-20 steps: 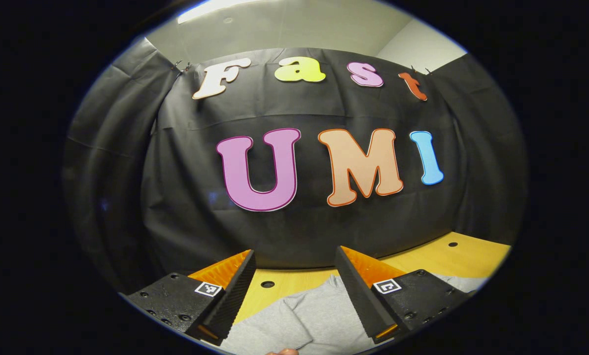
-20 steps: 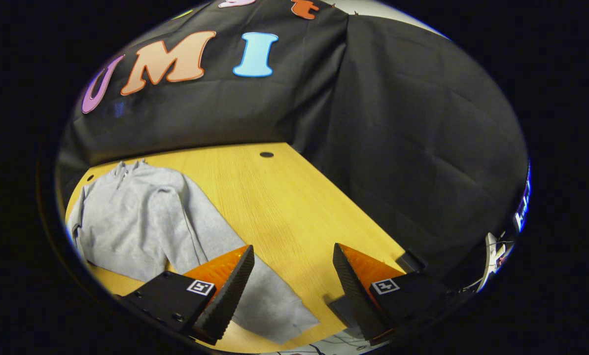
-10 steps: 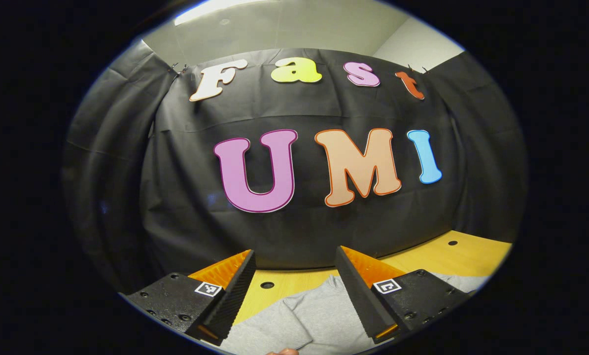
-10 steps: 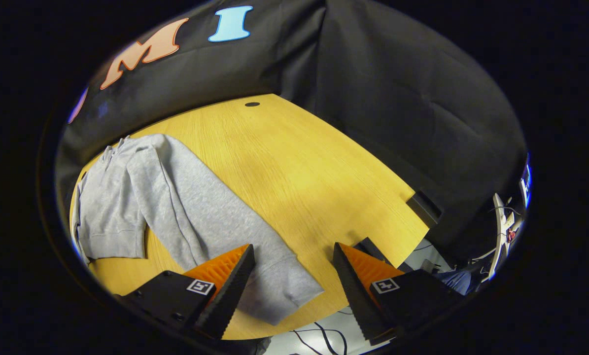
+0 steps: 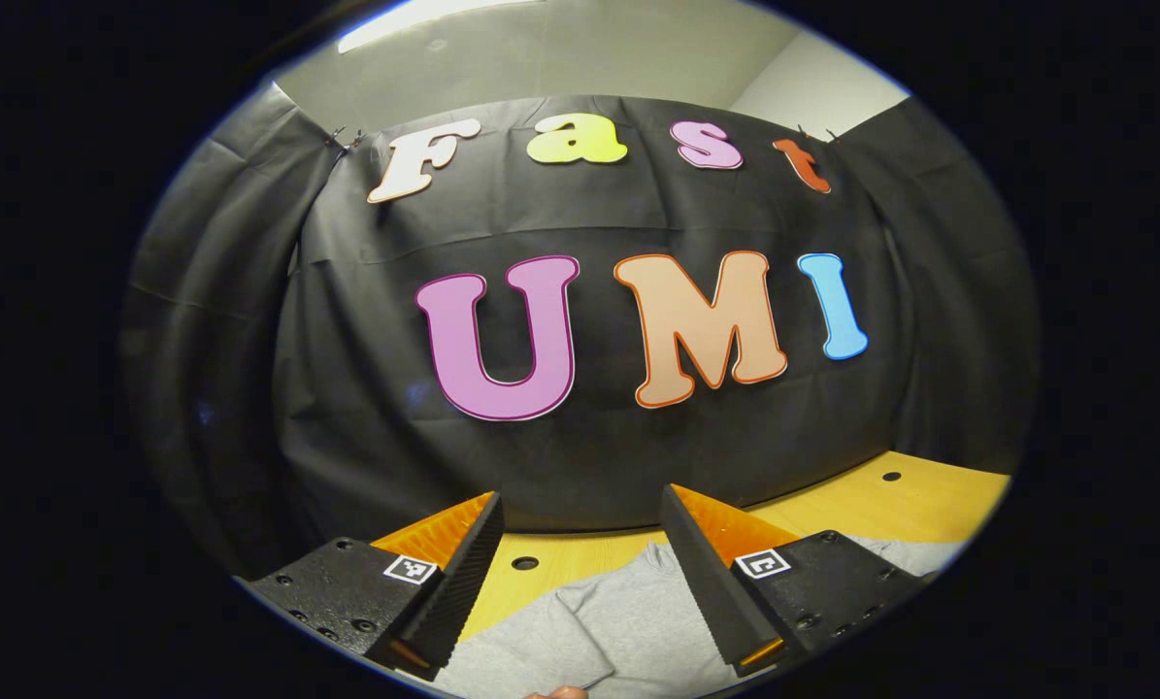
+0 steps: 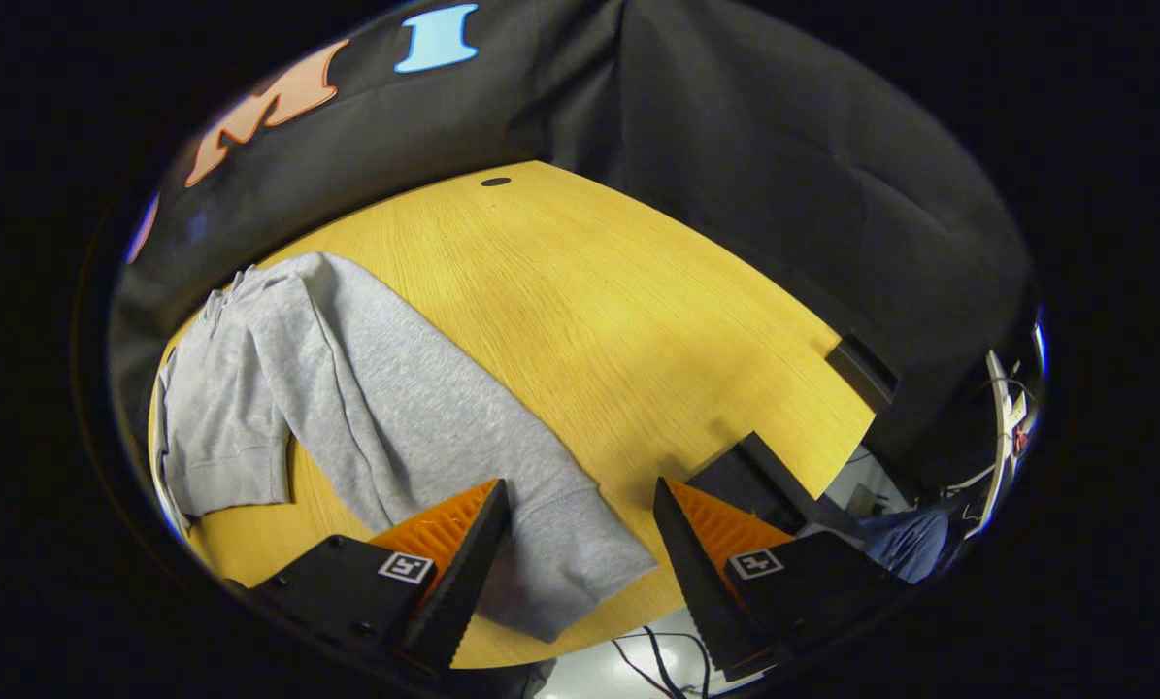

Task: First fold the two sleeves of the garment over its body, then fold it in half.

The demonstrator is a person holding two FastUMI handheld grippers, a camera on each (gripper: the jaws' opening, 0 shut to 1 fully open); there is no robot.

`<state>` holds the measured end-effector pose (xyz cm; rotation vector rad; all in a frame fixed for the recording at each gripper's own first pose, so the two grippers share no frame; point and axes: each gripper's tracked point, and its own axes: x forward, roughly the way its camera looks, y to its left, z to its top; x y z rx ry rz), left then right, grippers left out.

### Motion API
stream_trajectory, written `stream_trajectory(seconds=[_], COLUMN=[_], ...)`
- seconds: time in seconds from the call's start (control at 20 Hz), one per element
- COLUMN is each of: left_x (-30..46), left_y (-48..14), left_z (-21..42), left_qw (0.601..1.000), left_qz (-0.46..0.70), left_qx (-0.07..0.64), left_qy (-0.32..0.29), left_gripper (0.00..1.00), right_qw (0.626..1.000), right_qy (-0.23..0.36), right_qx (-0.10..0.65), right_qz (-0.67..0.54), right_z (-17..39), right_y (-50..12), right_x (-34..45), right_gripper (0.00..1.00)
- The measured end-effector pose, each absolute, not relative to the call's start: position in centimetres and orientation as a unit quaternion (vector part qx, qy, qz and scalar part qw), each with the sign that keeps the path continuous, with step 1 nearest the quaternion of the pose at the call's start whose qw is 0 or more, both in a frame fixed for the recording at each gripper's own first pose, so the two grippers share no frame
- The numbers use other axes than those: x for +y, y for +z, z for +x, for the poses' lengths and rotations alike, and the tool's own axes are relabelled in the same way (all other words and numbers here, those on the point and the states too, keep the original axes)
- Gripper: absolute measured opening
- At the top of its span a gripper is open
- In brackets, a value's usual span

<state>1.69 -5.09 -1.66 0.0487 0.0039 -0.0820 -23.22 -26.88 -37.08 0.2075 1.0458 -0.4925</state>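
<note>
In the right gripper view the grey garment [image 6: 249,388] lies flat at the left of the wooden table [image 6: 618,320], collar toward the black cloth wall [image 6: 783,194] and one long sleeve [image 6: 463,466] running diagonally down to the near edge — its cuff sits between the spread fingers of the right gripper [image 6: 580,495], which touch nothing. Since a second ago that view has tipped downward, so more table edge and floor cables [image 6: 657,650] show. Right of the sleeve the tabletop lies bare. In the left gripper view the left gripper [image 5: 580,505] hovers open above the garment [image 5: 628,612], barely shifted.
</note>
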Motion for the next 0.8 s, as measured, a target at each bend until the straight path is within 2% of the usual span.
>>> stream_trajectory(seconds=[0.05,0.15,0.35,0.4,0.45,0.5,0.55,0.65,0.8], left_x=[-5.1,-5.1,-5.3,-5.3,-5.3,-5.4,-5.3,-5.1,-4.8], left_y=[-1.8,-2.0,-2.0,-2.0,-2.1,-2.1,-2.2,-2.1,-1.7], left_z=[1.7,1.9,2.1,2.1,2.2,2.3,2.4,2.4,2.4], left_qw=[0.999,0.999,0.999,0.999,0.999,0.999,0.999,0.999,0.999], left_qz=[0.023,0.022,0.023,0.023,0.024,0.024,0.025,0.027,0.032], left_qx=[0.004,0.006,0.006,0.006,0.006,0.006,0.007,0.006,-0.001], left_qy=[-0.04,-0.039,-0.041,-0.041,-0.041,-0.041,-0.041,-0.04,-0.036], left_gripper=[0.95,0.95,0.95,0.95,0.95,0.95,0.95,0.95,0.95], right_qw=[0.831,0.831,0.838,0.838,0.839,0.839,0.841,0.841,0.834], right_qy=[-0.238,-0.23,-0.209,-0.207,-0.205,-0.201,-0.197,-0.199,-0.206], right_qx=[0.491,0.497,0.496,0.497,0.497,0.498,0.498,0.5,0.501], right_qz=[0.104,0.1,0.093,0.09,0.084,0.081,0.073,0.065,0.098], right_z=[-23.1,-23.2,-22.4,-22.3,-22.2,-22.2,-22.0,-21.9,-21.7], right_y=[-36.9,-37.1,-37.3,-37.4,-37.4,-37.1,-37.4,-37.1,-37.2], right_x=[-26.9,-26.6,-25.1,-24.8,-24.8,-24.5,-24.5,-24.5,-24.1], right_gripper=[0.93,0.84,0.48,0.34,0.24,0.23,0.11,0.04,0.03])
